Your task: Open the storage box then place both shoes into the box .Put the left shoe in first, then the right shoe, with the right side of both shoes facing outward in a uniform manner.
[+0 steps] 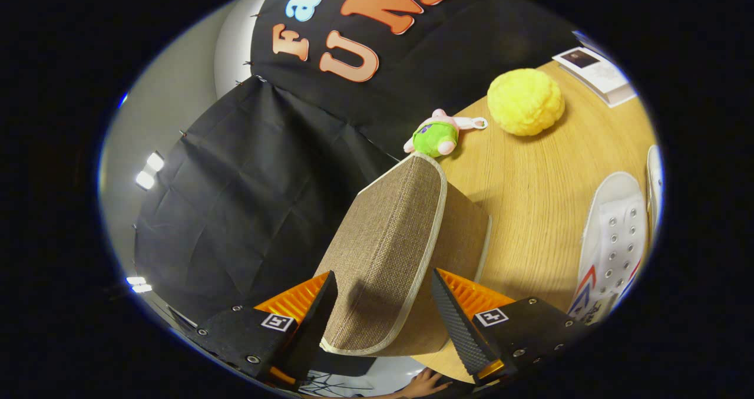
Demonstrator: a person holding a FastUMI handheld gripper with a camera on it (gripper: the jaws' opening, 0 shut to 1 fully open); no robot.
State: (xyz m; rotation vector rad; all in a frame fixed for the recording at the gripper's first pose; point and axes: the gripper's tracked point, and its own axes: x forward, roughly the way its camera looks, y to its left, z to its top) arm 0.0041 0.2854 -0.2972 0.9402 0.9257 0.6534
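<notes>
While the gripper (383,304) clamps both fingers on the fabric lid (389,251) of the storage box between them, a white shoe (612,240) lies on the wooden table (530,193) off to its right.

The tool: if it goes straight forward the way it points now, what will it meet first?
The tool already has the brown fabric lid of the box between its fingers, apparently gripped, so it would push this lid first. Beyond the lid lie a small green plush toy and the black cloth wall; depth is unclear.
</notes>
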